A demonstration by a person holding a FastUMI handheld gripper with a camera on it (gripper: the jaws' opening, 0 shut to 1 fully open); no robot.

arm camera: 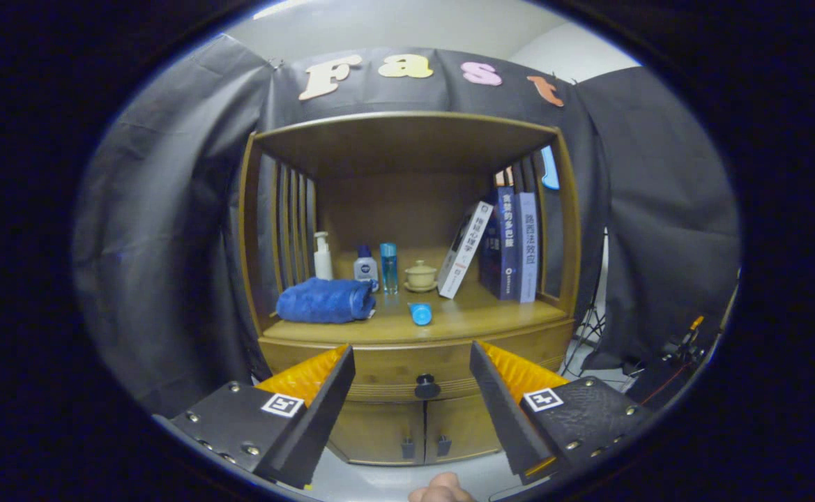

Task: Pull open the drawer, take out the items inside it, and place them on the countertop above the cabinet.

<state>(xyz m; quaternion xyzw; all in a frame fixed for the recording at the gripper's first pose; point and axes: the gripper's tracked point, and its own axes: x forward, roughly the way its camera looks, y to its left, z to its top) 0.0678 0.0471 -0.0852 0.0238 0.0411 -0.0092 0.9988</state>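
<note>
A wooden cabinet stands ahead of me, and its drawer (pixel 407 362) is pushed in flush below the countertop (pixel 477 317). A dark round knob (pixel 427 385) sits at the drawer's middle. My gripper (pixel 413 359) is open, its two fingers spread wide on either side of the knob and still short of the cabinet front. Nothing is between the fingers. The drawer's contents are hidden.
On the countertop lie a folded blue towel (pixel 325 301), a pump bottle (pixel 322 256), two small bottles (pixel 378 268), a lidded cup (pixel 421 276), a blue tube (pixel 421 314) and several books (pixel 508 240). Two small doors (pixel 407 436) sit under the drawer. A person's fingertip (pixel 442 488) shows below.
</note>
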